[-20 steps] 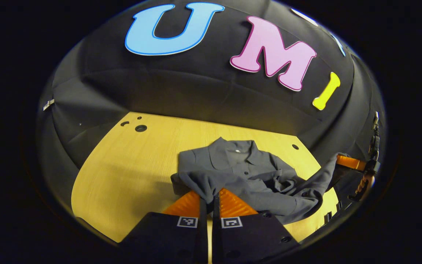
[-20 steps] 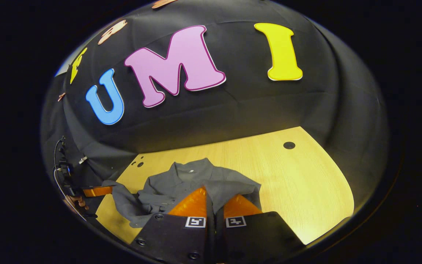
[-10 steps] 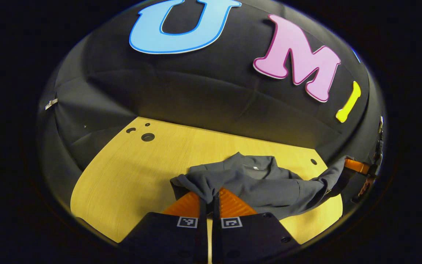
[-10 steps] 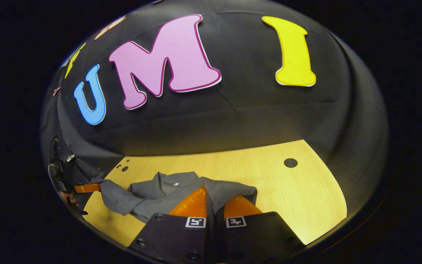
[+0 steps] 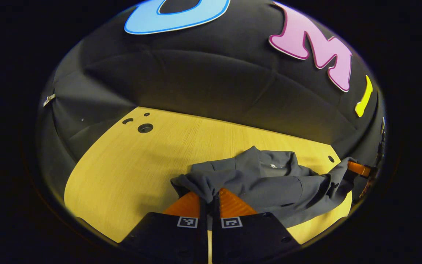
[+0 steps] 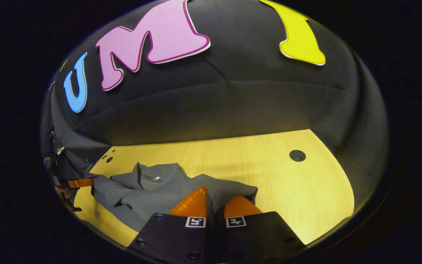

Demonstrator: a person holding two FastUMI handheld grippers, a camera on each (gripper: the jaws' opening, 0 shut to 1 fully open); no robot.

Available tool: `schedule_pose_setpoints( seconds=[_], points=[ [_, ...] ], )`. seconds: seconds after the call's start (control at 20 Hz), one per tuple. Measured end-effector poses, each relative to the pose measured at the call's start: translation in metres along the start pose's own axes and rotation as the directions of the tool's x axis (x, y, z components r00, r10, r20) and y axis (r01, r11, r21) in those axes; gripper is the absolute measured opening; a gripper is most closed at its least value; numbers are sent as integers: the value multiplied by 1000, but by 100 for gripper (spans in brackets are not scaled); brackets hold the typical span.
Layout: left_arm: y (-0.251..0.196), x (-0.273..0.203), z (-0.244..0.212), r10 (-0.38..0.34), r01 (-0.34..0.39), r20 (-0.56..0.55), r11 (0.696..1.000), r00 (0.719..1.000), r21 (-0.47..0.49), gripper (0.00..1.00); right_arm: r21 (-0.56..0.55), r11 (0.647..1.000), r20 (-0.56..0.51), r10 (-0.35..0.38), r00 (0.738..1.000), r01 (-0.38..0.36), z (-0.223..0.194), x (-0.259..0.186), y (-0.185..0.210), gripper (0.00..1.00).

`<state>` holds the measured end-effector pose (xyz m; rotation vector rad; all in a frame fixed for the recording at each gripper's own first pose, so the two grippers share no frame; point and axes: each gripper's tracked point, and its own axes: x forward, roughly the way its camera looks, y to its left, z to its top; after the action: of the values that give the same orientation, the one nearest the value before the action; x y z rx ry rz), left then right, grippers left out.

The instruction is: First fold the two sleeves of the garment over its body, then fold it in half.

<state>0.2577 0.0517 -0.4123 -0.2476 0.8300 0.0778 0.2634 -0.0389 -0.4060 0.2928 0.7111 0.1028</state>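
Note:
A grey collared garment (image 5: 269,181) lies on the wooden table (image 5: 130,168), its collar toward the wall. My left gripper (image 5: 210,196) is shut on a bunched corner of the garment at the bottom of the left gripper view. In that view the right gripper (image 5: 357,168) pinches the cloth's other end at the far right. In the right gripper view the garment (image 6: 152,187) spreads to the left, and my right gripper (image 6: 214,205) is shut on its near edge. The left gripper (image 6: 81,182) holds the far corner at the left there.
The table (image 6: 288,190) has a round hole (image 6: 297,155) on its right side and several small holes (image 5: 145,127) near its left back corner. The black cloth wall (image 5: 196,84) rises right behind the table's back edge.
Both grippers have carried the garment's held edge forward toward the collar, and the cloth between them has stretched flatter with fewer bunched folds.

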Motion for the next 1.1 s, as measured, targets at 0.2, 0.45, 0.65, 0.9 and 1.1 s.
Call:
schedule_pose_setpoints(
  seconds=[0.2, 0.45, 0.65, 0.9, 1.1],
  points=[
    [4, 22, -13, 30, -29, -17, 999, 999, 15, 9, -43, 999, -47, -8, 999, 6, -26, 21, -7, 5],
    [4, 37, -23, 63, -61, -11, 989, 998, 138, 9, -48, 999, -91, -15, 996, 11, -48, 36, -12, 6],
    [2, 43, -30, 65, -64, -3, 993, 998, 96, 16, -6, 1000, -127, -26, 992, 26, -68, 39, -13, 13],
    [4, 35, -30, 84, -84, 11, 991, 996, 106, 38, 39, 999, -135, -22, 991, 27, -73, 27, -7, 28],
    [0, 15, -23, 75, -79, 36, 985, 997, 152, 70, 80, 997, -122, 2, 993, 7, -66, 8, -1, 59]
  ],
)
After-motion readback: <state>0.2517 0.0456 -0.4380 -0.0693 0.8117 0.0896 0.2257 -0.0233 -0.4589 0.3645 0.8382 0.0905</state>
